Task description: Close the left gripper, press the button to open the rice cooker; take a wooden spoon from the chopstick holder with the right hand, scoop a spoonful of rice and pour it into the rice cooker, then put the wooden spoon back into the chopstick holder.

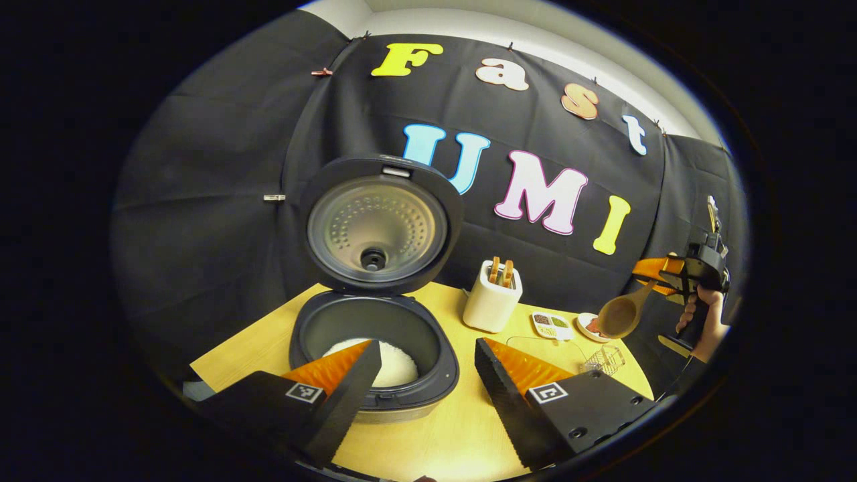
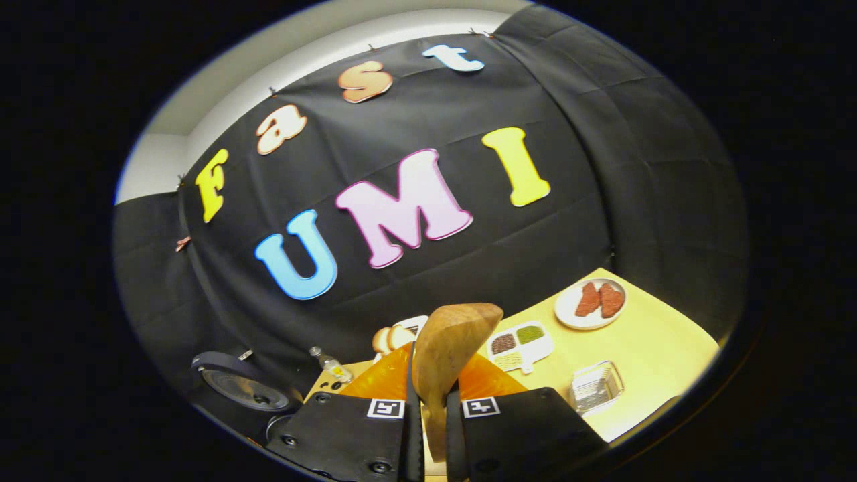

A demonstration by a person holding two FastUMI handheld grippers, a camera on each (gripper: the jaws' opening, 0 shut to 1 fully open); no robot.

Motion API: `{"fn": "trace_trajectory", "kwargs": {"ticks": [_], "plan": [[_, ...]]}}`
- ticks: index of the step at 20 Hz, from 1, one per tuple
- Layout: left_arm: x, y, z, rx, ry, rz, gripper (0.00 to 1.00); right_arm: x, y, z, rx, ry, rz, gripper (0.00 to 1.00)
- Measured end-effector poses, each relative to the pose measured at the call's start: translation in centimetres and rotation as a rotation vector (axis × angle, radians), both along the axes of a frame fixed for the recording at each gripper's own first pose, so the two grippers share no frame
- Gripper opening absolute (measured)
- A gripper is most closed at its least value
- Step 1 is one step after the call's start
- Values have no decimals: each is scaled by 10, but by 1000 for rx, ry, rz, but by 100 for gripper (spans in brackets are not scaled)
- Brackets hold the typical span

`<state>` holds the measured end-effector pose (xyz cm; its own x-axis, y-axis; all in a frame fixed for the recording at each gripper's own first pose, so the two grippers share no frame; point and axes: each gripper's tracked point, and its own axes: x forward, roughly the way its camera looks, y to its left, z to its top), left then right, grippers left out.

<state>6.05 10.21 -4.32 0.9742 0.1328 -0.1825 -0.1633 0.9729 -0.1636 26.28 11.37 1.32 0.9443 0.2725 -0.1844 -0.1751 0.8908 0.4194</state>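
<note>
Left gripper view
- Left gripper (image 1: 428, 365): fingers spread wide, gripping nothing, poised above the near rim of the rice cooker (image 1: 375, 361).
- Cooker: lid (image 1: 379, 224) standing upright, inner plate dimpled, dark vent at centre; white rice (image 1: 395, 365) in the dark pot.
- Chopstick holder (image 1: 492, 302): white, upright on the wooden table (image 1: 442, 435), just right of the cooker; two wooden handle ends stick out of its top.
- Right gripper (image 1: 659, 276): far right, held up off the table by a hand (image 1: 703, 321); wooden spoon (image 1: 622, 313) hangs from it, bowl lower left, above a small round plate (image 1: 589, 326).
- Also on table: divided dish (image 1: 552, 325), small wire basket (image 1: 606, 360).
- Writing: square black-and-white marker on each finger; no brand legible.

Right gripper view
- Right gripper (image 2: 432, 408): fingers narrowed onto the spoon handle, both pressing it.
- Wooden spoon (image 2: 448, 351): bowl rises between the fingers, tipped to the right, smooth pale-brown grain; contents cannot be told.
- Round plate (image 2: 591, 303): two reddish pieces on it, seen clearly here.
- Divided dish (image 2: 520, 346): dark, green and pale fillings.
- Clear container (image 2: 596, 386): near right.
- Cooker lid (image 2: 244, 388): low left edge.
</note>
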Motion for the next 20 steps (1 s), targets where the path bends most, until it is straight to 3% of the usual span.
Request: {"fn": "trace_trajectory", "kwargs": {"ticks": [9, 20], "plan": [[13, -27, 1, 2, 46, 49, 95, 52, -111, -53, 20, 97, -191, 17], [19, -59, 3, 59, 107, 112, 96, 90, -169, -141, 3, 237, -279, 17]]}}
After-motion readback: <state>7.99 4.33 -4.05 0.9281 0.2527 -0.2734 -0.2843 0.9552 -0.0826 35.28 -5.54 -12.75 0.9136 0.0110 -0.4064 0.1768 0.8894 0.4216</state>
